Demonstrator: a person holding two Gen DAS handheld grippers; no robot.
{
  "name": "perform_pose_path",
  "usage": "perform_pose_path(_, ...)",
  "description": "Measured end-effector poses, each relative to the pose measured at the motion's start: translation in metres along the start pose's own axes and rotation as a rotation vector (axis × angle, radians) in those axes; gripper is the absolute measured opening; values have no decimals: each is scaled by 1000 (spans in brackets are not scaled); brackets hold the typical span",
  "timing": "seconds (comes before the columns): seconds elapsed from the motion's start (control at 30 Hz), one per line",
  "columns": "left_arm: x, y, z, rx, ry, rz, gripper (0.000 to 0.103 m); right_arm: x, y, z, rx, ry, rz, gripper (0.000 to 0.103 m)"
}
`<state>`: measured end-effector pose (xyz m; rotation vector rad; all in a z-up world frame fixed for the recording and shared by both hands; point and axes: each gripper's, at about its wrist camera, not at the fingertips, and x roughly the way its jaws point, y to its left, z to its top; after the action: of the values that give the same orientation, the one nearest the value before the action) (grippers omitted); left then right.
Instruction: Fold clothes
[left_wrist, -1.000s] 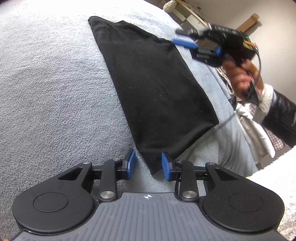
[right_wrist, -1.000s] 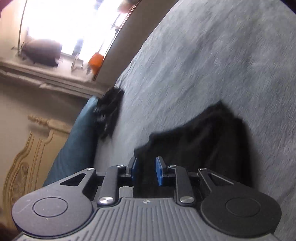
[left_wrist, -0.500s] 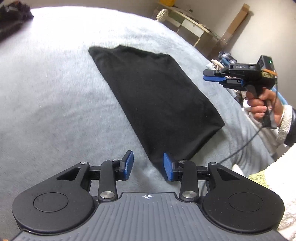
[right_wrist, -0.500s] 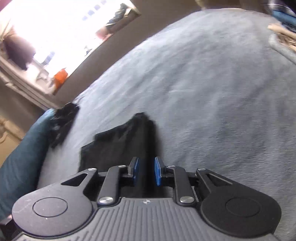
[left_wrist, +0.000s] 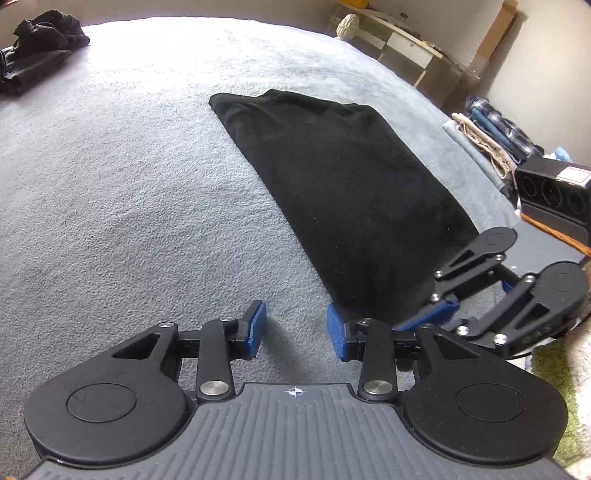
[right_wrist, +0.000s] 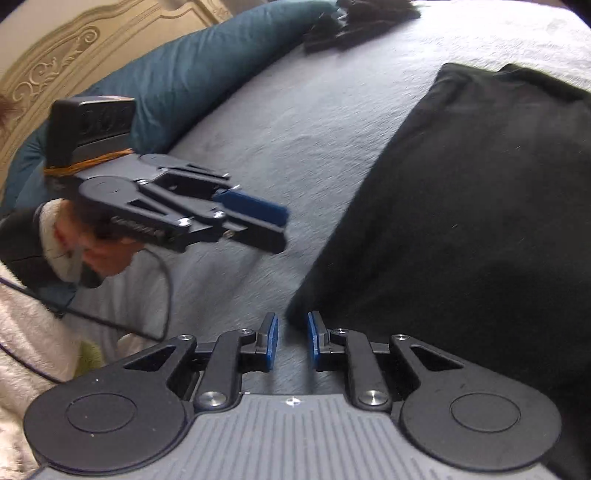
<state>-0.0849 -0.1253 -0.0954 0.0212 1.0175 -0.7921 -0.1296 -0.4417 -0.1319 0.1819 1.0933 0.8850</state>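
- Where are the two grabbers?
- Both are low over the bed, at the near end of the black shirt (left_wrist: 343, 184). The left gripper (left_wrist: 295, 328) tips down at the blanket (left_wrist: 122, 206). Its blue pads stand a bit apart, and only blanket shows between them. The right pad sits just beside the shirt's near corner.
- And the other one?
- The right gripper (right_wrist: 291, 339) tips down too, close by on the right. Its jaws are narrow with a small gap. The shirt's near corner lies just past the tips, and I see nothing pinched between the pads.
- Can you see who holds them?
- A hand (right_wrist: 99, 254) in a fluffy white sleeve (right_wrist: 55, 236) grips the left one from under. A black wire hangs from it.
- How does the shirt lie?
- Flat and folded into a long shape, running from near to far across the grey blanket.
- What else is in the room?
- A blue pillow (right_wrist: 192, 70) lies by the carved headboard (right_wrist: 74, 44). A heap of dark clothes (left_wrist: 37, 48) sits at the far left of the bed. A stack of folded clothes (left_wrist: 487, 136) lies at the far right edge, with wooden shelves (left_wrist: 406, 40) behind it.
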Motion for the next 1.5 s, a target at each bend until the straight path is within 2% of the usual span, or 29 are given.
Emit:
perform_pose_path(0.17, 4, 1, 5, -6, -11, 0, 36, -6, 5, 15, -10, -109, -43, 18)
perform_pose_path(0.27, 2, 2, 4, -10, -18, 2, 36, 5, 8, 11, -36, -55, -52, 18)
perform_pose_path(0.4, 1, 4, 5, -12, -30, 3, 36, 14, 21, -9, -37, 34, 33, 18)
perform_pose_path(0.5, -1, 0, 10, -2, -56, -28, 36, 2, 24, -13, -21, 19, 31, 18)
perform_pose_path(0.57, -3, -8, 14, 27, -87, -75, 36, -18, 21, -9, 2, -36, -6, 18)
perform_pose_path(0.67, 1, -26, 18, 90, -103, -163, 37, -49, 12, -3, 23, -124, -128, 18)
perform_pose_path(0.73, 13, -39, 17, 124, -79, -206, 37, -54, 3, -9, 36, -119, -234, 18)
perform_pose_path(0.8, 30, -49, 11, 151, -32, -206, 37, -53, -6, -19, 54, -87, -330, 18)
perform_pose_path(0.87, 43, -54, 3, 181, 15, -169, 36, -57, -11, -34, 78, -29, -348, 18)
perform_pose_path(0.93, 44, -58, -3, 217, 4, -153, 36, -64, -8, -46, 85, 31, -341, 18)
perform_pose_path(1.03, 45, -56, -1, 204, 15, -165, 36, -82, -3, -50, 61, 55, -355, 18)
perform_pose_path(1.07, 46, -54, 1, 188, 18, -173, 36, -89, -3, -48, 56, 37, -358, 18)
perform_pose_path(1.17, 47, -53, 2, 161, 22, -184, 37, -110, -9, -29, 60, -109, -356, 18)
perform_pose_path(1.23, 46, -54, 1, 164, 23, -181, 37, -109, -11, -17, 30, -150, -412, 19)
perform_pose_path(1.3, 43, -55, 1, 165, 26, -175, 37, -100, -20, -17, -9, -89, -498, 19)
perform_pose_path(1.4, 40, -56, 3, 153, 34, -173, 37, -93, -32, -36, -44, 61, -584, 18)
perform_pose_path(1.5, 28, -53, 7, 142, 23, -172, 37, -108, -24, -44, -36, 116, -588, 18)
